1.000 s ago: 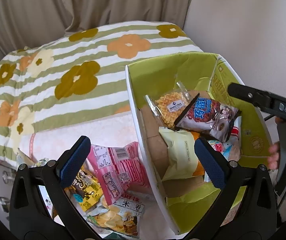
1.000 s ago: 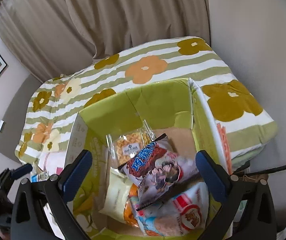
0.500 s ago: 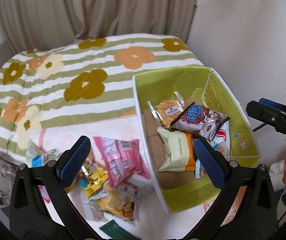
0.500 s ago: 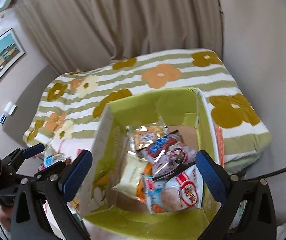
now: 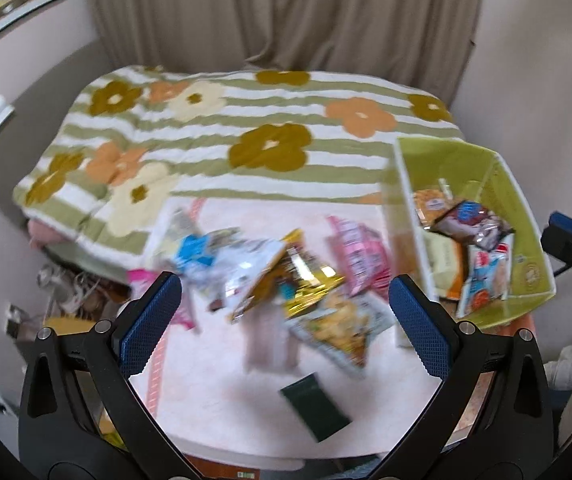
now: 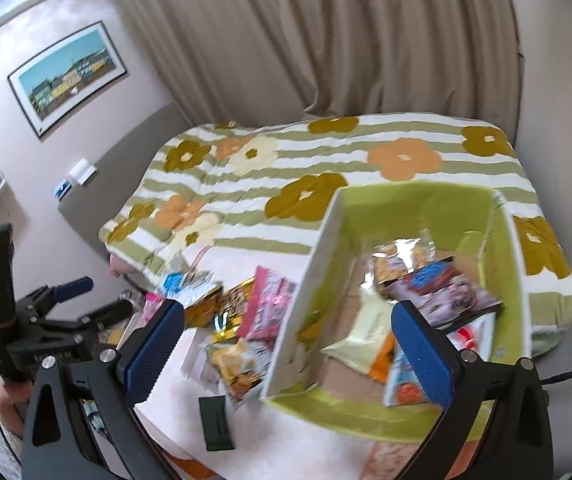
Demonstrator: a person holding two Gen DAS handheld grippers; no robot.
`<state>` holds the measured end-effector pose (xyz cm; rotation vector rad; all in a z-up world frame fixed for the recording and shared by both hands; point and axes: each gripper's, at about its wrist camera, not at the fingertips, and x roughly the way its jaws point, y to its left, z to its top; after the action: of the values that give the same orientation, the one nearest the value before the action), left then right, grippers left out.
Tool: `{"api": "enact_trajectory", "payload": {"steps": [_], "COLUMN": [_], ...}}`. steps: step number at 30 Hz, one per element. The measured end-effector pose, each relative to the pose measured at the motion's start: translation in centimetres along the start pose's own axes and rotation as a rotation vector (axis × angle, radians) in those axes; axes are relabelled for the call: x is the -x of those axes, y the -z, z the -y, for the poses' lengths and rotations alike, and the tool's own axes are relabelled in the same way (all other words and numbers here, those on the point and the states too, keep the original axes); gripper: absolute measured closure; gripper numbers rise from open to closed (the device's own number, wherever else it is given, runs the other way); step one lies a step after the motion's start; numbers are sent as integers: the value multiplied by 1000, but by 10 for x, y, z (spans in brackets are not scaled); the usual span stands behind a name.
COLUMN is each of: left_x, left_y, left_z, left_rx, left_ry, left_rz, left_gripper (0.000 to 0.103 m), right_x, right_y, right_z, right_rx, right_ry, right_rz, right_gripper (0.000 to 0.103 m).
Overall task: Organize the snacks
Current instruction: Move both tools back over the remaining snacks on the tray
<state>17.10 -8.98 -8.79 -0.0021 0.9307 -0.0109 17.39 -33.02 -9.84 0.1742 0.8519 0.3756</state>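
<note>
The left tool point(image 5: 283, 312) hangs with its blue-padded jaws spread wide and nothing between them, above a loose heap of snack packets on the pale pink worktop point(image 5: 213, 392). The right tool point(image 6: 288, 346) is likewise spread wide and empty, poised over the near left wall of the lime-green cardboard box with white outer sides point(image 6: 306, 280).

That box stands at the right edge of the worktop, against the green-and-white striped bed cover with brown and orange flowers point(image 5: 245, 120). Inside it lie a clear bag of orange-yellow snacks point(image 6: 400, 258), a dark red-and-blue foil packet with cartoon figures point(image 6: 442, 288) resting over it, a pale yellow packet point(image 6: 366, 332), and a white, blue and red packet point(image 6: 474, 340) leaning at the near right corner.

Outside the box, just left of its wall, the heap holds a pink printed packet point(image 5: 360, 254), a gold foil packet point(image 5: 298, 280), a white-and-blue packet point(image 5: 221, 256) and a yellow chip bag with a white label point(image 5: 338, 328), all overlapping and blurred. A flat dark green sachet point(image 5: 314, 406) lies alone toward the worktop's near edge, apart from the heap.
</note>
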Motion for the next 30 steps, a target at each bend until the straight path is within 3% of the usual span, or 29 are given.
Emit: {"api": "enact_trajectory", "payload": {"steps": [6, 16, 25, 30], "left_x": [-10, -60, -131, -163], "left_y": [25, 63, 92, 102], "left_z": [-59, -113, -96, -67], "left_rx": [40, -50, -108, -152], "left_ry": [42, 175, 282, 307], "left_rz": [-42, -182, -284, -289], "left_gripper": [0, 0, 0, 0], "right_x": [-16, -73, -120, -146], "right_y": [29, 105, 165, 184], "right_z": [-50, -107, -124, -121], "right_rx": [21, -24, 67, 133], "right_ry": [25, 91, 155, 159], "right_rz": [-22, -112, -142, -178], "right_gripper": [0, 0, 2, 8]}}
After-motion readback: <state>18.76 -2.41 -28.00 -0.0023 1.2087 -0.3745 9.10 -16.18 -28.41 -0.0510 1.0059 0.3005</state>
